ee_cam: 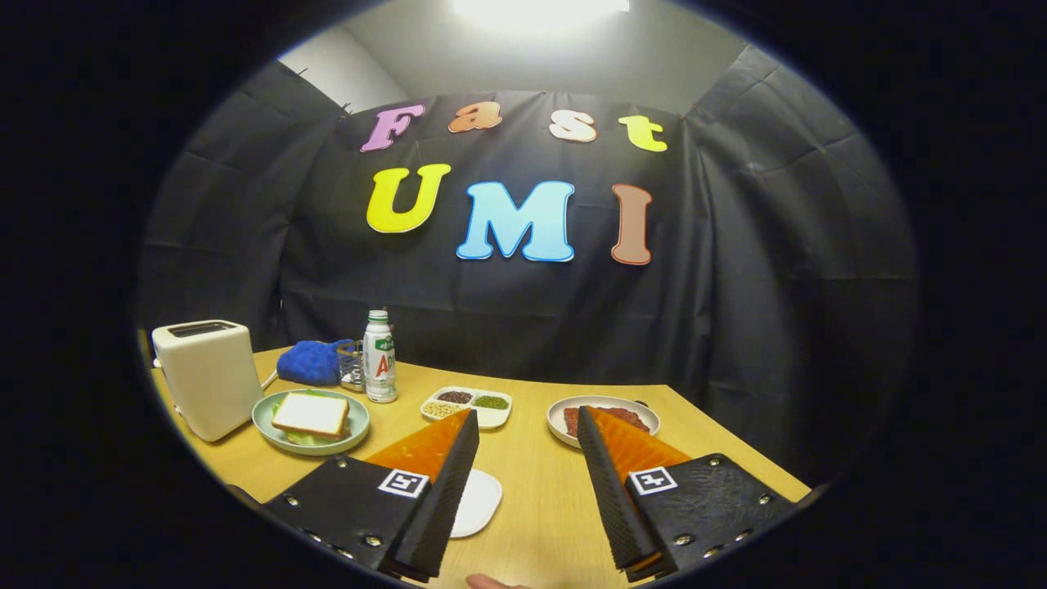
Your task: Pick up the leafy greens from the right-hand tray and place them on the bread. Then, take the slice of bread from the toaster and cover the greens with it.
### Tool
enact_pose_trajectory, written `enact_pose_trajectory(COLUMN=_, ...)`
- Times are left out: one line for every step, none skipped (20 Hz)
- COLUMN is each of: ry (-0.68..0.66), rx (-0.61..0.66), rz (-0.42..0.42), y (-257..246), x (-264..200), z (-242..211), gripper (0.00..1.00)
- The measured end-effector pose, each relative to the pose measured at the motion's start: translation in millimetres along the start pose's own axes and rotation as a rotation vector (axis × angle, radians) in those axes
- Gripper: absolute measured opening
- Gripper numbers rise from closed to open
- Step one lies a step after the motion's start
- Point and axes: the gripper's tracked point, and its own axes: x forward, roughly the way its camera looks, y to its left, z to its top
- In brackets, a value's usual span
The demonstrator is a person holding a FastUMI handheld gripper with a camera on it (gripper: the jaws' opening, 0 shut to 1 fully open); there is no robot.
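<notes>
A slice of bread [311, 413] lies on top of leafy greens [301, 439] on a pale green plate [266, 421], left of the fingers and beside a cream toaster [208, 376]. The greens peek out under the slice. My gripper [526, 421] hangs open above the wooden table [532, 499], with nothing between its fingers. Under the left finger a white tray [478, 501] shows partly. Past the right fingertip stands a white plate [563, 417] holding dark red slices.
A white bottle [379, 368] and a blue cloth [315, 362] stand behind the green plate. A small divided dish [496, 419] with grains sits mid-table beyond the fingers. The table's far edge meets the black cloth wall. A fingertip of a hand [491, 582] shows at the near edge.
</notes>
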Motion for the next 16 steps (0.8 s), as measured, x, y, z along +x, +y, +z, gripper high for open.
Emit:
enact_pose_trajectory(ry=-0.001, rx=0.004, rz=0.003, y=-6, x=-2, z=-1, gripper=0.76)
enact_pose_trajectory(ry=-0.013, rx=0.003, rz=-0.003, y=-15, x=-3, z=0, gripper=0.81)
enact_pose_trajectory(ry=-0.017, rx=0.004, rz=-0.012, y=-25, x=-2, z=-2, gripper=0.86)
enact_pose_trajectory(ry=-0.024, rx=0.011, rz=-0.009, y=-33, x=-3, z=-1, gripper=0.91)
enact_pose_trajectory(ry=-0.03, rx=0.022, rz=0.001, y=-37, x=-6, z=0, gripper=0.91)
enact_pose_trajectory(ry=-0.039, rx=0.03, rz=0.009, y=-44, x=-8, z=2, gripper=0.9)
enact_pose_trajectory(ry=-0.046, rx=0.028, rz=0.015, y=-54, x=-9, z=2, gripper=0.9)
enact_pose_trajectory(ry=-0.056, rx=0.022, rz=0.02, y=-62, x=-11, z=4, gripper=0.9)
enact_pose_trajectory(ry=-0.072, rx=0.017, rz=0.027, y=-72, x=-12, z=7, gripper=0.9)
enact_pose_trajectory(ry=-0.079, rx=0.016, rz=0.026, y=-82, x=-12, z=8, gripper=0.9)
enact_pose_trajectory(ry=-0.079, rx=0.02, rz=0.029, y=-92, x=-11, z=6, gripper=0.9)
enact_pose_trajectory(ry=-0.072, rx=0.029, rz=0.031, y=-103, x=-9, z=4, gripper=0.9)
enact_pose_trajectory(ry=-0.063, rx=0.043, rz=0.028, y=-115, x=-7, z=0, gripper=0.9)
enact_pose_trajectory(ry=-0.048, rx=0.06, rz=0.025, y=-127, x=-6, z=-5, gripper=0.9)
enact_pose_trajectory(ry=-0.045, rx=0.07, rz=0.023, y=-137, x=-5, z=-7, gripper=0.9)
enact_pose_trajectory(ry=-0.048, rx=0.069, rz=0.009, y=-151, x=-3, z=-9, gripper=0.9)
